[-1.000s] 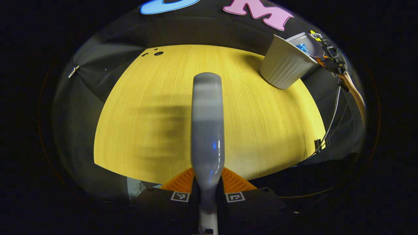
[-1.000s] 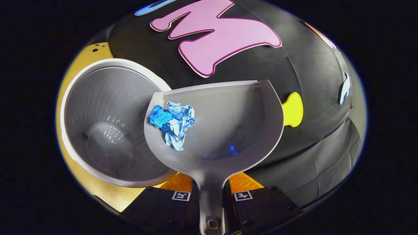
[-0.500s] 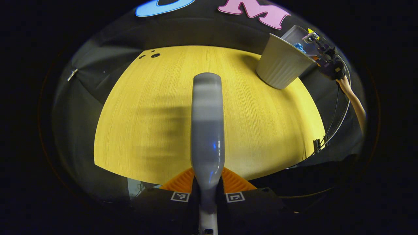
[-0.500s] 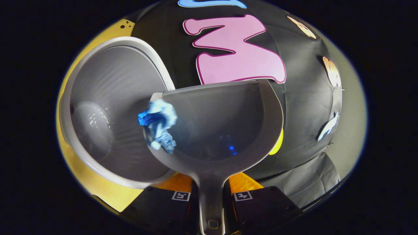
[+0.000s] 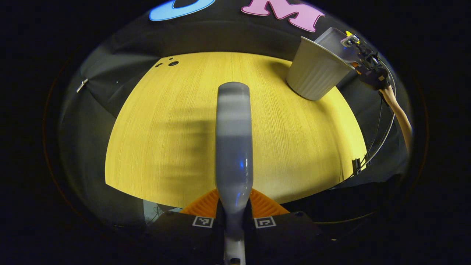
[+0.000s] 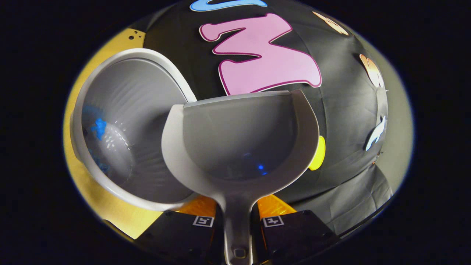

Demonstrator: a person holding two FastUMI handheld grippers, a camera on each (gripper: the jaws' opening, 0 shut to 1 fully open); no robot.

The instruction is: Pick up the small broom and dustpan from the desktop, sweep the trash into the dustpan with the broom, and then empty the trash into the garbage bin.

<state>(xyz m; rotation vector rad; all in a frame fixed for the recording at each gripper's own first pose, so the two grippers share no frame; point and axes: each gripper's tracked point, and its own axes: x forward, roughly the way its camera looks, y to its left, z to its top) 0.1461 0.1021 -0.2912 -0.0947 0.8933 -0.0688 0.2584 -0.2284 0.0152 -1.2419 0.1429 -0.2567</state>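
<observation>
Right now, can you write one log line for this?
left hand-held gripper: holds broom | right hand-held gripper: holds empty dustpan | blue trash: in bin

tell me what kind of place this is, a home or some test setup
Most likely a staged test booth, not a home: black cloth wall behind a bare yellow wooden desktop, a lone white garbage bin, and cables hanging at the desktop's edge.

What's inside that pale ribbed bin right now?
Blue crumpled paper lies blurred near the bottom of the pale ribbed bin. The grey plastic dustpan covers the bin's near right side, hiding that part.
</observation>
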